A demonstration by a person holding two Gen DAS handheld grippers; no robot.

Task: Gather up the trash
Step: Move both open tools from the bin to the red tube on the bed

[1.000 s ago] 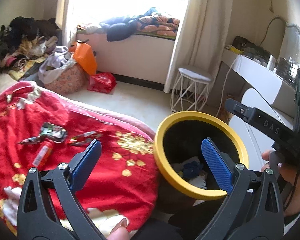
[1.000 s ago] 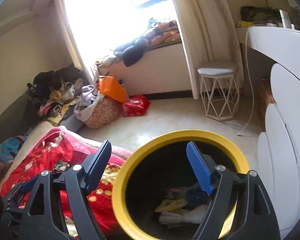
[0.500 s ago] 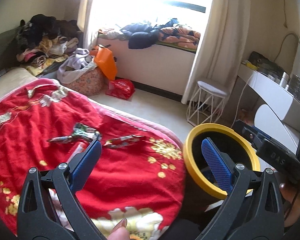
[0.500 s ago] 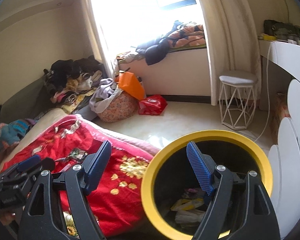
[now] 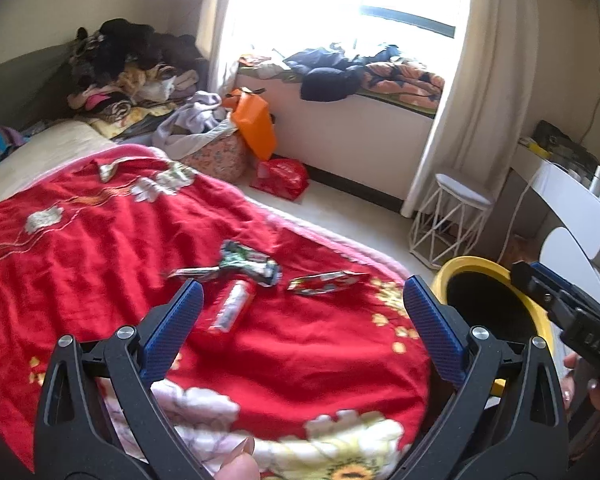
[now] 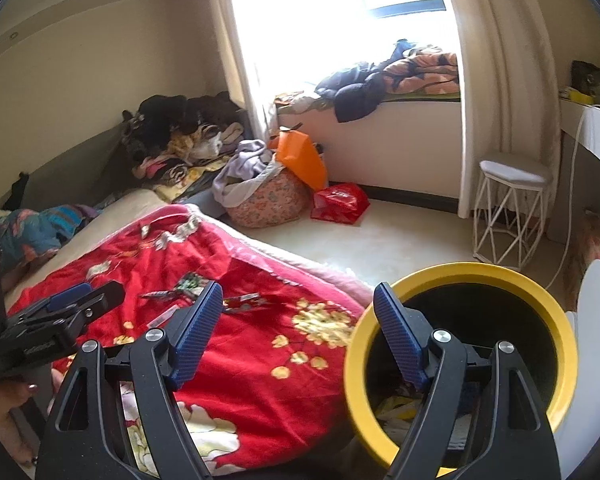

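On the red quilt (image 5: 100,240), wrappers (image 5: 248,264) lie at 12 o'clock of the spread, empty left gripper (image 5: 300,320); the right gripper (image 6: 296,320) gapes empty too. Next: reach, pinch 1.

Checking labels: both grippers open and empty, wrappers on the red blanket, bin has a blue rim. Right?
Mostly. The bin's rim is yellow, not blue, as the right wrist view shows. The rest holds: left gripper and right gripper are open and empty, wrappers lie on the red blanket.
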